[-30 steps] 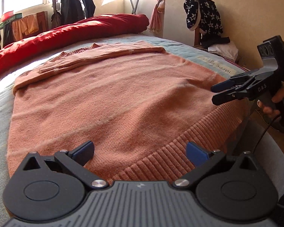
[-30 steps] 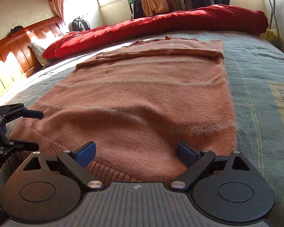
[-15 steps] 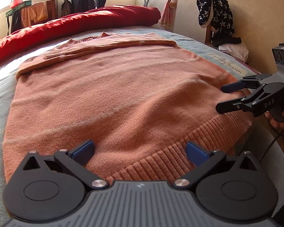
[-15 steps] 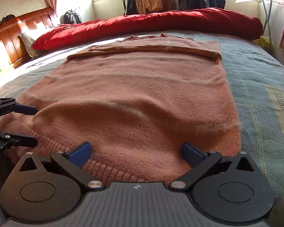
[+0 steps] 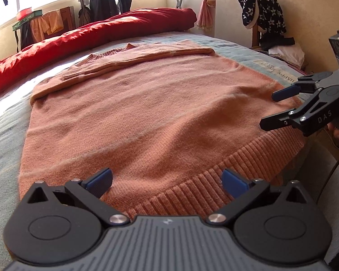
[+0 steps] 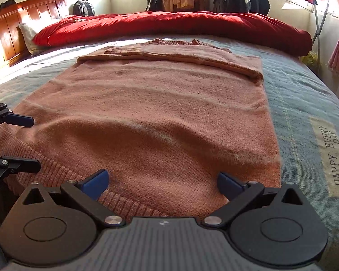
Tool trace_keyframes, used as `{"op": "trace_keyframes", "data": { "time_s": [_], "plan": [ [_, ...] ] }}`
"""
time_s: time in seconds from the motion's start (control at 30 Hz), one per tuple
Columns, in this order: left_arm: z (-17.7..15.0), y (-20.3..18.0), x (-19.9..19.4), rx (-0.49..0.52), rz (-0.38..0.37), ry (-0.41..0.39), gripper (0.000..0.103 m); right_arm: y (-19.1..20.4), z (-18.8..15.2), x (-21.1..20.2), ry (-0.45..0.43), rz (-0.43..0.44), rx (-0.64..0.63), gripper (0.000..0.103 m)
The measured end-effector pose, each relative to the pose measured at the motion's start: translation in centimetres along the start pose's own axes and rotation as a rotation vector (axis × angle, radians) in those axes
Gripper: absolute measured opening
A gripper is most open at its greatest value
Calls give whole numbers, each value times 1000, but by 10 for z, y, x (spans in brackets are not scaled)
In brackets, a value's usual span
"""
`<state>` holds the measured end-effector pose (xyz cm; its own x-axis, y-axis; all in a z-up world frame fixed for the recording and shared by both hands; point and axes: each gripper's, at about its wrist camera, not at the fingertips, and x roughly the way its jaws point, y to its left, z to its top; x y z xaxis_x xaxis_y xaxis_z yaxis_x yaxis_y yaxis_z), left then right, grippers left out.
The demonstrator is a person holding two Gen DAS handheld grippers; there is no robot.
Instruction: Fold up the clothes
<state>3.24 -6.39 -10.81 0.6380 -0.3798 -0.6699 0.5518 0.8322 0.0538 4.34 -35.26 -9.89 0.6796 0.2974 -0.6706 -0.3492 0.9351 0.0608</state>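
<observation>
Left wrist view: sweater (image 5: 147, 117) flat on bed (image 5: 6, 122), sleeves folded across its top. Both tools, left (image 5: 167, 181) and right (image 5: 271, 110), wide apart, have closed in on its hem (image 5: 192, 194), probably to grasp it.

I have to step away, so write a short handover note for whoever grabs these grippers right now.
Left gripper: open, holding nothing, at the sweater's ribbed hem, near its left corner.
Right gripper: open, holding nothing, at the hem toward the right corner.
Sweater: flat on the bed, hem nearest you, collar at the far end.
Done: both sleeves folded across the chest.
Left: grip both hem corners, fold the bottom up toward the collar, then tidy.
</observation>
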Motion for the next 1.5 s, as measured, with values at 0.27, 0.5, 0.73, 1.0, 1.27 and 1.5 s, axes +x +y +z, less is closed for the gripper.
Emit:
{"op": "trace_keyframes", "data": {
  "time_s": [0.27, 0.5, 0.73, 1.0, 1.27, 1.5],
  "plan": [
    [-4, 21, -9, -113, 49, -16, 102, 26, 10, 9, -26, 51, 9, 103],
    [-39, 27, -26, -200, 30, -31, 102, 34, -21, 12, -51, 49, 15, 103],
    [2, 57, -23, -225, 49, -111, 102, 39, -28, 10, -81, 21, 24, 103],
    [-15, 93, 5, -384, 34, -89, 102, 36, -33, 5, -81, 33, 3, 103],
    [-15, 62, -32, -338, 88, -121, 102, 13, 1, -12, -174, 93, 115, 103],
    [-4, 55, -35, -339, 85, -132, 102, -27, 41, 34, -145, 102, 251, 103]
  ]
}}
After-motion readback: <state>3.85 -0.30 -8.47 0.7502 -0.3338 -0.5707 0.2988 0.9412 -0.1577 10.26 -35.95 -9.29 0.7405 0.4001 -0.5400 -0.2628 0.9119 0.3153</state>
